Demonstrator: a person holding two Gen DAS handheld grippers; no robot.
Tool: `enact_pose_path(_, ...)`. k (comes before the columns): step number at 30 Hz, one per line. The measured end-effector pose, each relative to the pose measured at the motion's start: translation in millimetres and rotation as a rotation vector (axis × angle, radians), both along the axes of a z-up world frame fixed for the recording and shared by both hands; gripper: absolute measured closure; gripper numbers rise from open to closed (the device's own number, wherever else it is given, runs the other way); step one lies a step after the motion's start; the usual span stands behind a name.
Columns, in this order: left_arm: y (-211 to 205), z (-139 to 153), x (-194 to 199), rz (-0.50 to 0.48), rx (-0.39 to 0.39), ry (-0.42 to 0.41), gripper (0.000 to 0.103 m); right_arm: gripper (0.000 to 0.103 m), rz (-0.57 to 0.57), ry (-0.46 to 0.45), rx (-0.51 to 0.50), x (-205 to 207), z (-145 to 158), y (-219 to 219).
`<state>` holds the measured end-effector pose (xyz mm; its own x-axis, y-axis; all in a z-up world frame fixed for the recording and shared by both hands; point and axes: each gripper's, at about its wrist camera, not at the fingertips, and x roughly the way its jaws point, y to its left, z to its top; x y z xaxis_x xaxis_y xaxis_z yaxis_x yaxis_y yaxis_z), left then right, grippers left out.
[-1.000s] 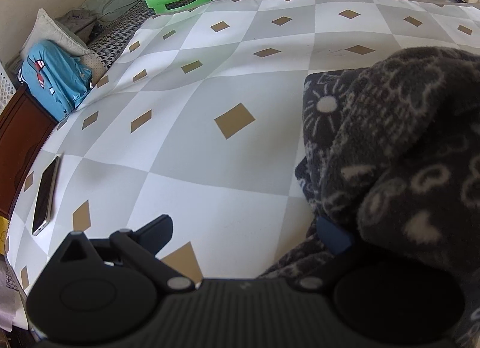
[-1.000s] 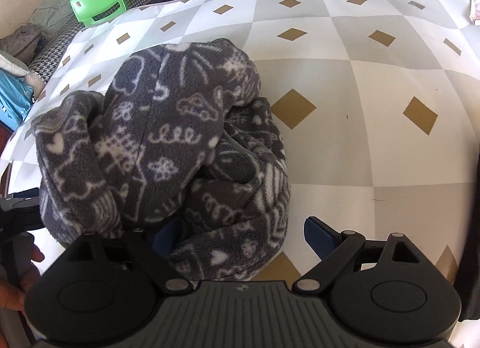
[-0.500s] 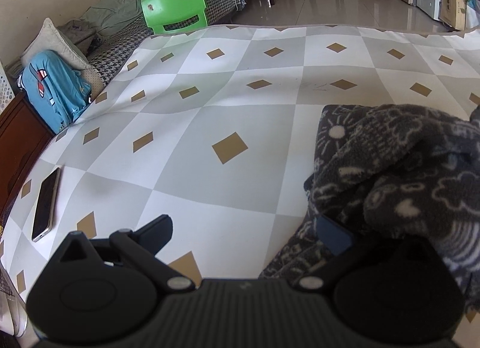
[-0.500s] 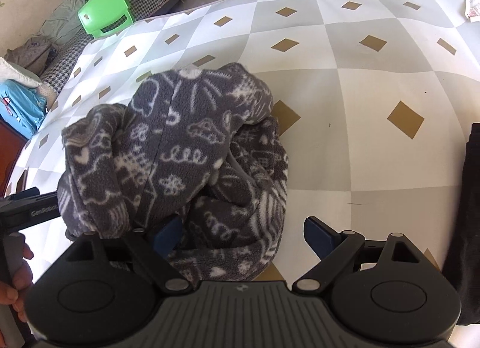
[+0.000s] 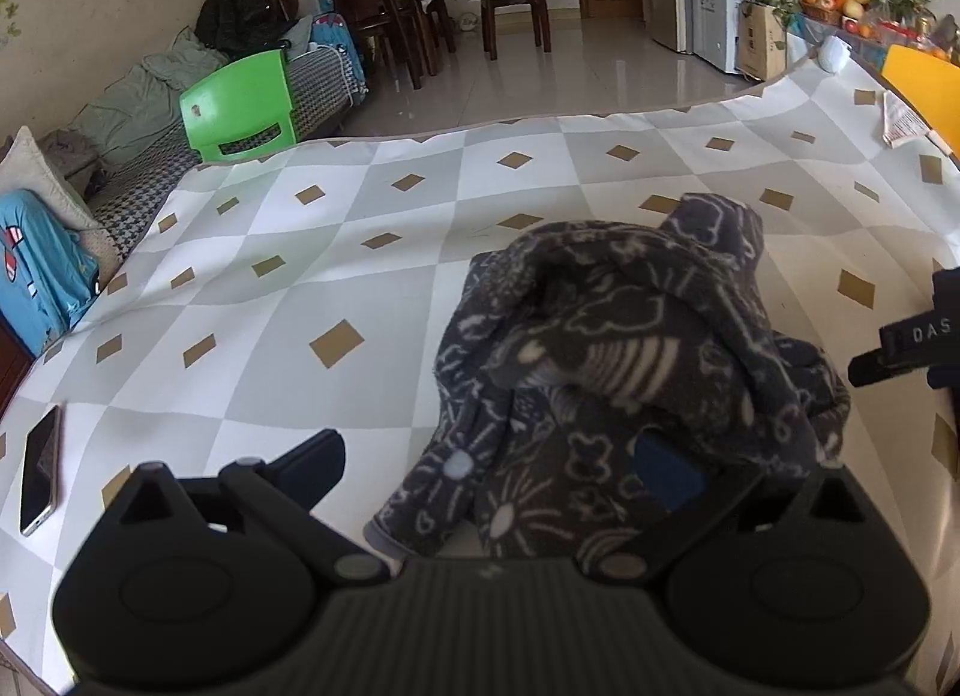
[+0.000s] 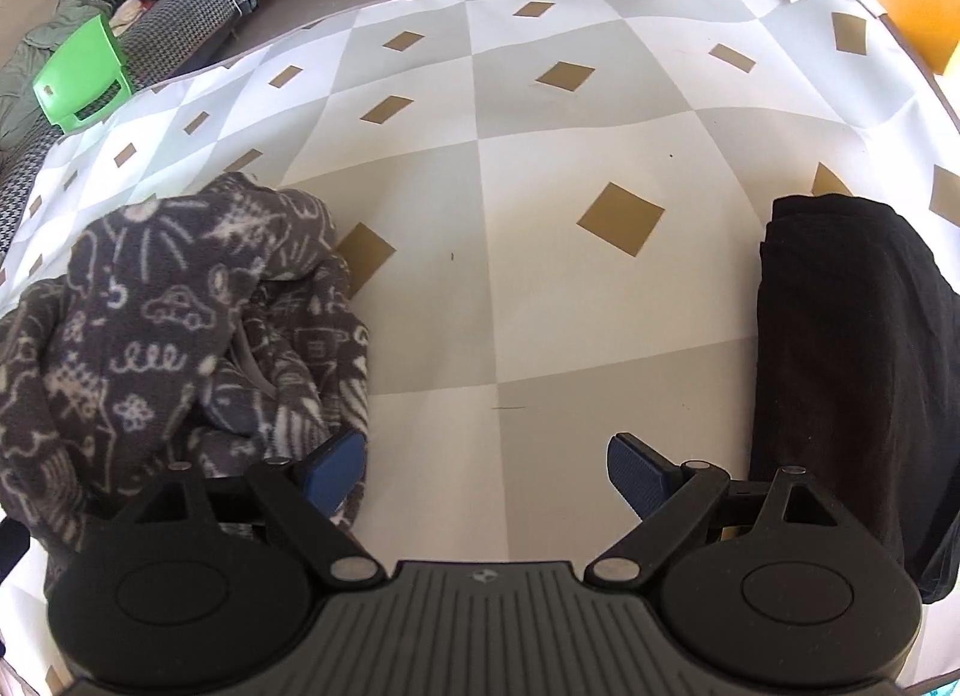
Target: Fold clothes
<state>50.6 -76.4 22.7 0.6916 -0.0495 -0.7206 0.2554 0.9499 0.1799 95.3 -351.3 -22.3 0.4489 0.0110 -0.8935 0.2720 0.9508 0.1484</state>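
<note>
While grey patterned fleece [image 5: 630, 348] was heaped on diamond-print tablecloth [image 5: 300, 288], left gripper [image 5: 486, 459] was seen spread, fleece draped over one finger; right gripper [image 6: 486, 465] spread beside fleece, folded black garment [image 6: 852, 366] well apart.

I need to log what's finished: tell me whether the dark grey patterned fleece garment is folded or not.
Not folded. The dark grey patterned fleece garment lies bunched in a rumpled heap on the checked tablecloth, with no flat layers or straight edges.

A: What differs?
B: The right gripper [image 6: 486, 468] slides off the patterned fleece garment [image 6: 180, 324]; a folded black garment [image 6: 852, 372] enters view.
A: And the left gripper [image 5: 492, 462]?
B: It rises, showing more room.
</note>
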Motion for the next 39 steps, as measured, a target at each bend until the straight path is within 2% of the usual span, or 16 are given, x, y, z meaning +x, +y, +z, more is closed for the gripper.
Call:
enact_pose_path(6,-34,-22,-14,-0.086,0.097,0.0,0.0,0.014,0.007,0.062,0.035,3,-24,3)
enact_pose_path(12,-51,-44,-9,-0.083,0.171,0.01,0.0,0.014,0.021,0.057,0.051,6,-31,11)
enact_pose_path(19,-48,-45,-2,-0.043,0.128,0.009,0.0,0.014,0.005,-0.009,0.241,6,-24,6)
enact_pose_path(39,-22,-19,-1,0.043,0.043,-0.078,0.0,0.014,0.109,-0.251,0.507,20,22,41)
